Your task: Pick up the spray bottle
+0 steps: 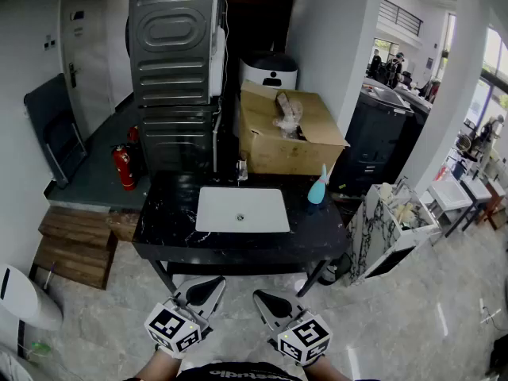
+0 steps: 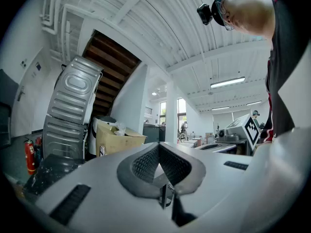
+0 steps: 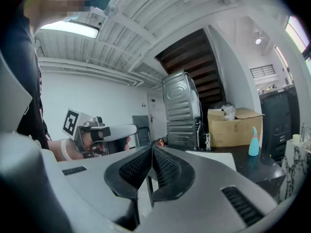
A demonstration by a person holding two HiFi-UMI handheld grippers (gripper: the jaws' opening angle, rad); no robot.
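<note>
A light-blue spray bottle (image 1: pixel 317 187) stands upright on the black counter (image 1: pixel 325 228), right of the white sink basin (image 1: pixel 242 209). In the right gripper view the spray bottle (image 3: pixel 253 142) shows far off at the right. Both grippers are held low, in front of the counter and well short of it. My left gripper (image 1: pixel 208 286) is shut with nothing in it; in the left gripper view the left gripper (image 2: pixel 158 145) has its pads meeting. My right gripper (image 1: pixel 262 298) is also shut and empty, and the right gripper (image 3: pixel 152 148) shows its pads together in its own view.
A cardboard box (image 1: pixel 287 133) sits behind the counter, beside a stacked grey metal appliance (image 1: pixel 173 62). A red fire extinguisher (image 1: pixel 123 167) stands at the left. Wooden steps (image 1: pixel 75 248) lie left of the counter, a marble-patterned cabinet (image 1: pixel 389 227) at its right.
</note>
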